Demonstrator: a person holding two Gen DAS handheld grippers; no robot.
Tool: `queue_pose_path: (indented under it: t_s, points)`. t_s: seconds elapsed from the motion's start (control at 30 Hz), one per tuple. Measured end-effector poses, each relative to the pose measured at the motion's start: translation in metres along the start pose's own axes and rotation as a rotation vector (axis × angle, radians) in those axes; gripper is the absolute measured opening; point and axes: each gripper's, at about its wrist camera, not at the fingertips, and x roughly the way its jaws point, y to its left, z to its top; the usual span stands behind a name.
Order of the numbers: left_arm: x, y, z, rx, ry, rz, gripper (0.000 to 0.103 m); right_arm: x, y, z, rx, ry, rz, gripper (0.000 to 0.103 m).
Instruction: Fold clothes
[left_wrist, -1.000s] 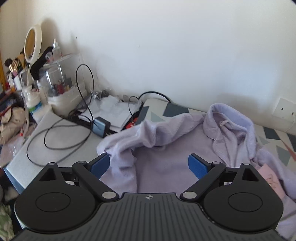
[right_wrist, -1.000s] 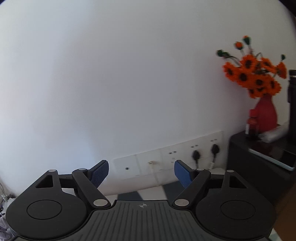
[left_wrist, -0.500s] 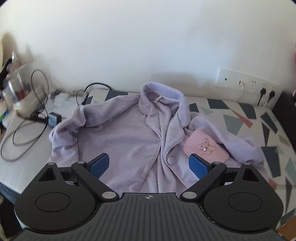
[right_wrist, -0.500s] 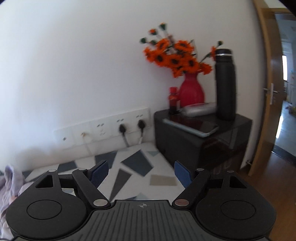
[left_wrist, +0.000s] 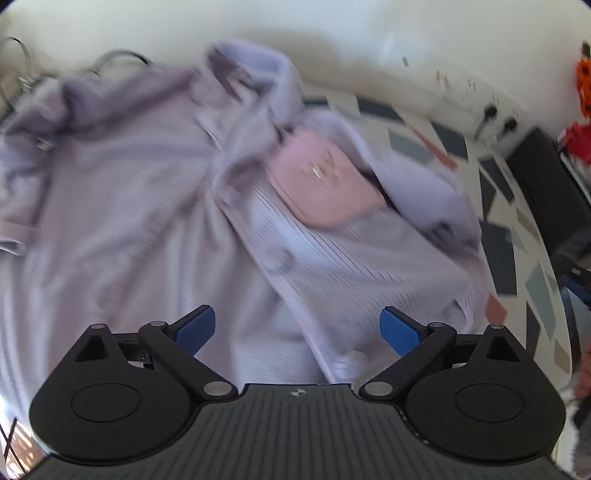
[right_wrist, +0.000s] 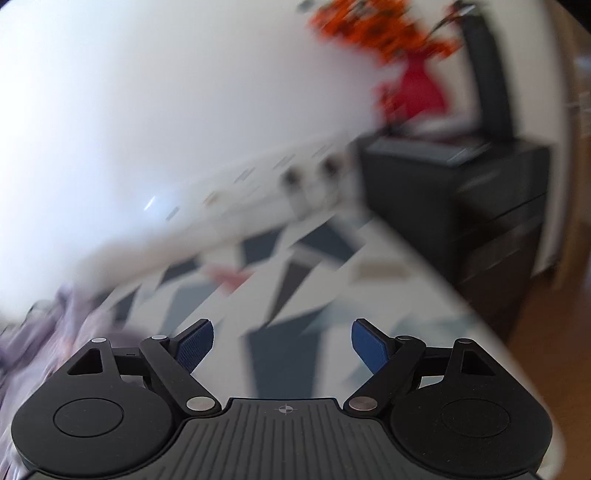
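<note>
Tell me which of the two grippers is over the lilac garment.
The left gripper: its open jaws frame the lilac garment. The right gripper, also open, is above the patterned surface, the garment off to its left.

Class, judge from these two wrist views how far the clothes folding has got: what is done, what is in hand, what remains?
Done: nothing. The lilac garment lies spread and rumpled on the patterned table, its pink pocket facing up. In hand: nothing. The left gripper is open above the fabric, and the right gripper is open over bare table beside it. Left: gripping the garment and making every fold.
</note>
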Motion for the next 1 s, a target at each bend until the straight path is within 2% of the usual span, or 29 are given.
queue_pose_path:
  t_s: [0.07,0.17,0.23,0.27,0.3,0.33,0.37,0.4,0.43,0.53,0.73,0.83,0.9,0.97,1.0]
  points:
    - [0.018,-0.013,-0.001,0.031,0.044,0.005,0.098,0.03,0.026,-0.019,-0.041,0.066,0.07,0.081]
    - [0.032,-0.023,-0.002,0.056,0.067,0.01,0.097,0.069,0.055,-0.035,-0.088,0.15,0.114,0.085]
    - [0.034,-0.023,-0.001,0.06,0.064,-0.016,0.075,0.086,0.07,-0.043,-0.116,0.182,0.117,0.084]
    - [0.033,-0.022,0.0,0.063,0.061,-0.027,0.051,0.092,0.077,-0.047,-0.128,0.197,0.118,0.083]
    - [0.032,-0.021,0.001,0.065,0.055,-0.025,0.035,0.095,0.081,-0.049,-0.133,0.208,0.123,0.077]
    - [0.029,-0.018,0.003,0.063,0.047,-0.019,0.029,0.097,0.085,-0.05,-0.132,0.217,0.131,0.06]
    - [0.025,-0.014,0.007,0.049,0.038,-0.02,0.023,0.098,0.088,-0.05,-0.131,0.226,0.139,0.049]
    - [0.021,-0.009,0.011,0.024,0.028,-0.03,0.02,0.1,0.089,-0.048,-0.124,0.235,0.148,0.026]
    - [0.015,-0.004,0.016,0.002,0.014,-0.036,0.019,0.101,0.088,-0.043,-0.115,0.23,0.147,0.011]
    - [-0.015,0.013,0.034,-0.031,-0.079,-0.019,0.017,0.099,0.079,-0.021,-0.089,0.166,0.105,0.01]
    - [-0.081,0.054,0.088,-0.121,-0.286,-0.008,0.016,0.087,0.035,0.058,0.069,-0.062,-0.083,0.009]
    - [-0.094,0.065,0.108,-0.13,-0.333,-0.016,0.016,0.084,0.022,0.089,0.117,-0.171,-0.163,0.009]
    - [-0.09,0.068,0.117,-0.118,-0.337,-0.016,0.016,0.086,0.022,0.103,0.122,-0.225,-0.208,0.009]
    - [-0.08,0.071,0.126,-0.104,-0.327,-0.013,0.016,0.096,0.024,0.112,0.113,-0.249,-0.248,0.011]
    - [-0.071,0.072,0.131,-0.091,-0.317,0.002,0.017,0.104,0.025,0.114,0.106,-0.243,-0.27,0.016]
